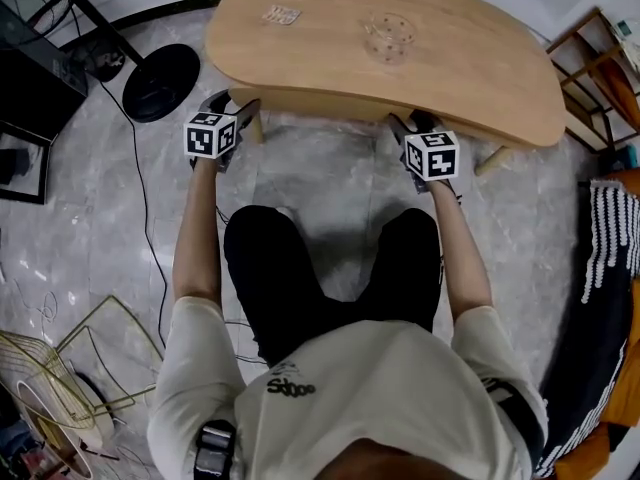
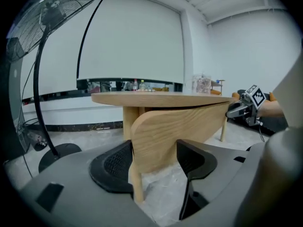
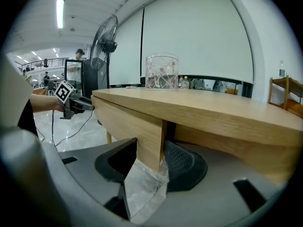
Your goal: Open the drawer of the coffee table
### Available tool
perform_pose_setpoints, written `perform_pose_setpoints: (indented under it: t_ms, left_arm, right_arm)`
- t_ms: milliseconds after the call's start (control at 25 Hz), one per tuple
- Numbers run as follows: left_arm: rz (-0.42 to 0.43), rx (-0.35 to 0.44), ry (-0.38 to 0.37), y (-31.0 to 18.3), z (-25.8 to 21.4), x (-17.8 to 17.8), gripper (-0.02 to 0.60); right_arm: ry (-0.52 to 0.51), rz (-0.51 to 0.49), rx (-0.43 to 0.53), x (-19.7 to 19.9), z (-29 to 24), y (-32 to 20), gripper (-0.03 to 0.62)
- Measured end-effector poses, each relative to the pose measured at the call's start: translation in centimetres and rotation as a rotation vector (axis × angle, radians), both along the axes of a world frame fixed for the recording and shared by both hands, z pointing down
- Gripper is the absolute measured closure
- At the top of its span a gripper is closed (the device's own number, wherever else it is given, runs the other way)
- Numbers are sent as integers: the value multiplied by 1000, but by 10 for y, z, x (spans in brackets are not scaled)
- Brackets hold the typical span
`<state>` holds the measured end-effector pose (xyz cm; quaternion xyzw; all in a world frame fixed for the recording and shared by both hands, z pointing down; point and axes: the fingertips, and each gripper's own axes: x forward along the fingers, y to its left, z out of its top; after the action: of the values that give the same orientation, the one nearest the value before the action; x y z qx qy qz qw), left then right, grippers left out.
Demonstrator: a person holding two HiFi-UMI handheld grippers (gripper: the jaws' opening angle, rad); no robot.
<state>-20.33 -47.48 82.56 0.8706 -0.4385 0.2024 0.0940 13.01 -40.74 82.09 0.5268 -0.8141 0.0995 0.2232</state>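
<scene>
Gripping opposite ends of one drawer front, both pairs of fingers are closed on wood. The left gripper takes the rounded left end, with one meshed pad behind the board and the other finger in front. The right gripper clamps the square right end. The drawer front sits directly under the front edge of the coffee table; whether it has come out at all cannot be told. Each gripper carries one marker cube and is held at the end of one bare forearm of the seated person.

Two things stand on the worktop, well apart from the grippers. One is a clear round container holding small pinkish pieces too small to name. The other, to its left, is a small flat patterned piece.

Beyond the table's left end, one standing fan rises from a round black base on the grey marbled floor. One black cable trails past it. One gold wire basket lies at the person's left; what it holds is unclear.
</scene>
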Motion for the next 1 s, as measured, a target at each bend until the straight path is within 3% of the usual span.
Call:
perform_pose_setpoints:
  t_ms: [200,1000]
  left_arm:
    - [-41,3,15,8,-1,-2,291]
    - [-66,-9,27,93,-1,-16,304]
  right_arm:
    - [21,-10,-11,1,-1,6,422]
    - [15,-59,-30,-10,-1,85,436]
